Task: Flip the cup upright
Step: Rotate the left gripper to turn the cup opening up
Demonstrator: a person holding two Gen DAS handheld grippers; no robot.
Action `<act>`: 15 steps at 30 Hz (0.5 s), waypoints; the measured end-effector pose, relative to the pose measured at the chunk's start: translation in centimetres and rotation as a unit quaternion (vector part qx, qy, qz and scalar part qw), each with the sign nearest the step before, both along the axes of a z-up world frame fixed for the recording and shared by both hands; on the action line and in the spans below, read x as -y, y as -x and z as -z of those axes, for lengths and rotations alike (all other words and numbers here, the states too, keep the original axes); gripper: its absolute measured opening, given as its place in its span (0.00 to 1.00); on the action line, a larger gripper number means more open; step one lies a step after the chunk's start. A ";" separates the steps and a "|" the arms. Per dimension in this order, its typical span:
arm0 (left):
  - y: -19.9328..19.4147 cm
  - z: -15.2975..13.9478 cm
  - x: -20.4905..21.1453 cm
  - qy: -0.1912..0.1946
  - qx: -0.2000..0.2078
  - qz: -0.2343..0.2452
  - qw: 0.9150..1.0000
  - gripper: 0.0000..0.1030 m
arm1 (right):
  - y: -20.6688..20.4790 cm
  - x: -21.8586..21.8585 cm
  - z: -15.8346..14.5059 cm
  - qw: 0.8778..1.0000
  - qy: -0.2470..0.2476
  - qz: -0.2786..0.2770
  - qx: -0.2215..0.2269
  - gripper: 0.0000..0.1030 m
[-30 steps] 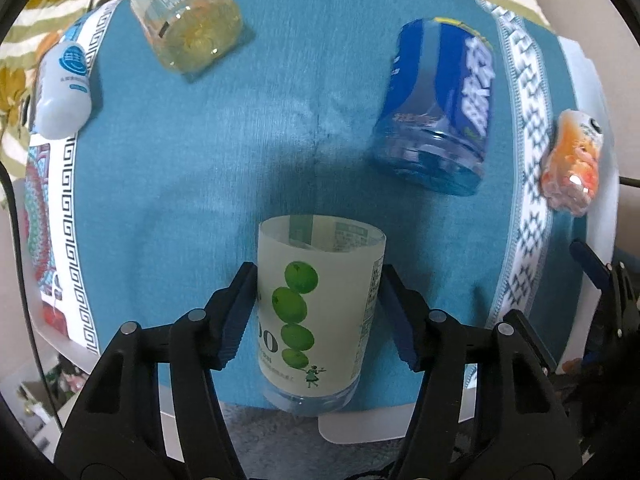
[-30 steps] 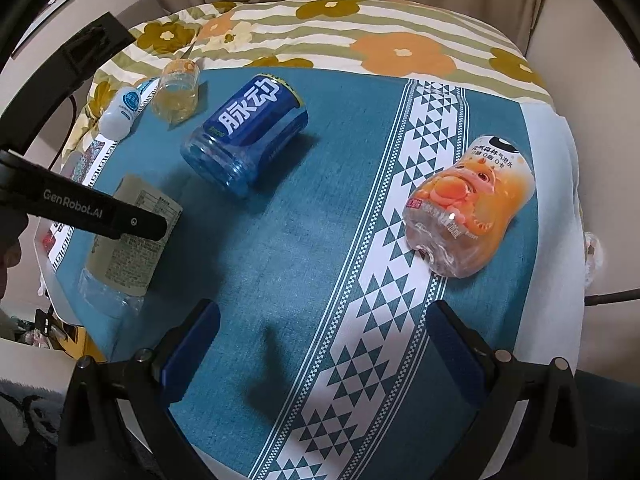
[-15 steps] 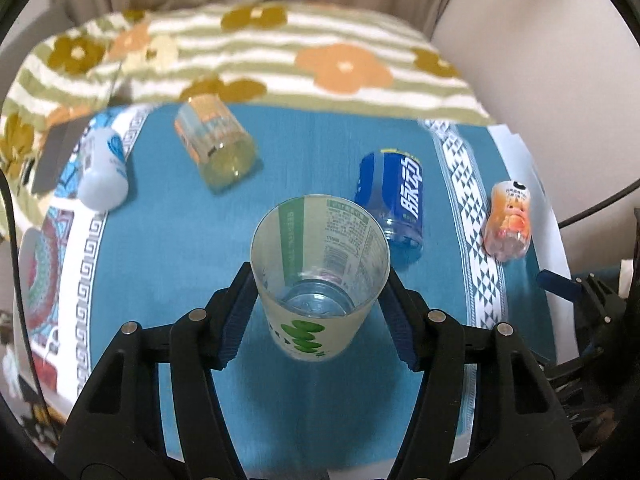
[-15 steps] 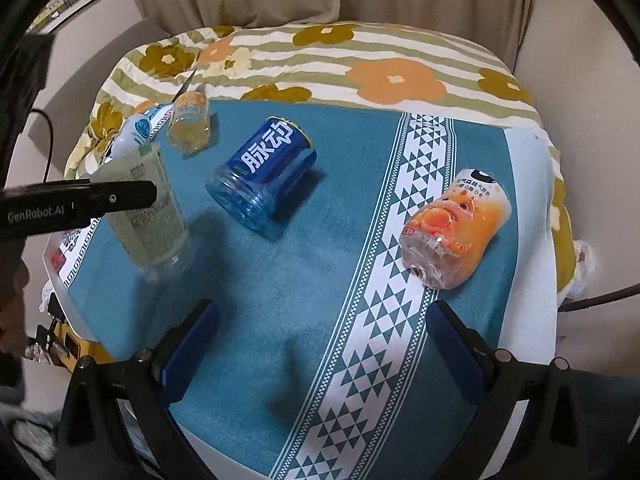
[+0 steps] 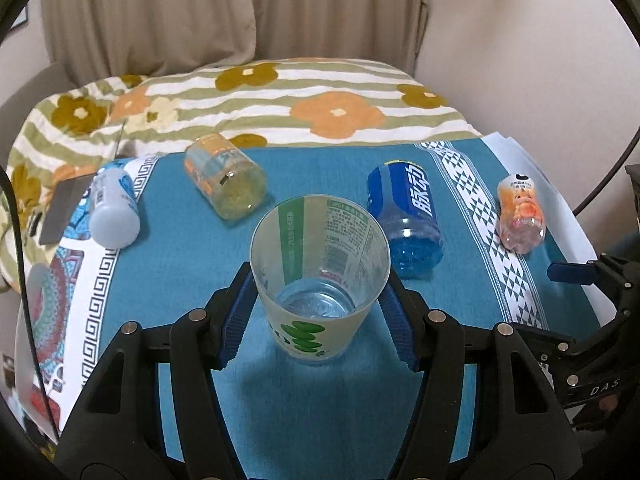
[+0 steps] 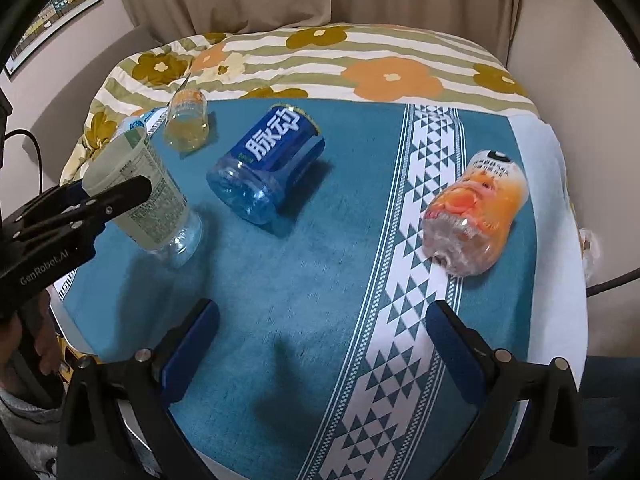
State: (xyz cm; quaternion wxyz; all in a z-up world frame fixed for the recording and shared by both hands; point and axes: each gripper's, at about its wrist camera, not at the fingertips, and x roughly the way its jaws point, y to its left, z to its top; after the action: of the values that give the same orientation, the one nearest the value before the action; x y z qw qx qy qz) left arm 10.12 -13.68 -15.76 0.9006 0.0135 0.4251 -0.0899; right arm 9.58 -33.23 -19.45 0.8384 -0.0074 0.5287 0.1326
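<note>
A frosted plastic cup with green dots (image 5: 320,280) stands mouth up between my left gripper's (image 5: 318,314) blue pads, its base on or just above the teal cloth. The left gripper is shut on it. In the right wrist view the same cup (image 6: 148,196) leans slightly, held by the left gripper (image 6: 116,200). My right gripper (image 6: 320,340) is open and empty, hovering over the cloth near the front edge.
Lying on the teal cloth (image 5: 180,260): a blue cup (image 5: 408,220), an orange-labelled clear cup (image 5: 224,184), a white bottle (image 5: 114,208) and an orange cartoon cup (image 5: 520,212). A floral blanket (image 5: 320,96) lies behind. The right gripper (image 5: 580,276) shows at the right.
My left gripper has turned the green-dot cup from lying on its side to mouth up and lowered it toward the cloth. The right gripper stayed open and shifted little.
</note>
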 end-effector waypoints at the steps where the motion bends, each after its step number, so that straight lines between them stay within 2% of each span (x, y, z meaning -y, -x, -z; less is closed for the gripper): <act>1: 0.1 0.0 0.0 -0.001 0.000 0.003 1.000 0.63 | 0.2 -0.1 0.0 1.000 0.000 0.002 0.000 1.00; 10: 0.2 0.1 -0.7 0.008 -0.027 0.021 0.999 0.65 | 0.8 -0.6 -0.1 1.000 0.006 0.023 -0.007 1.00; 15: -0.4 0.4 -0.4 -0.002 -0.043 0.032 0.999 0.68 | 0.9 -0.9 -0.1 0.999 0.003 0.031 -0.010 1.00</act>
State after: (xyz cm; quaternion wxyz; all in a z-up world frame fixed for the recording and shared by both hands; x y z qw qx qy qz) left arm 10.52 -13.25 -16.16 0.8780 0.0246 0.4632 -0.1184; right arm 8.73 -32.32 -19.39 0.8368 0.0078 0.5373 0.1047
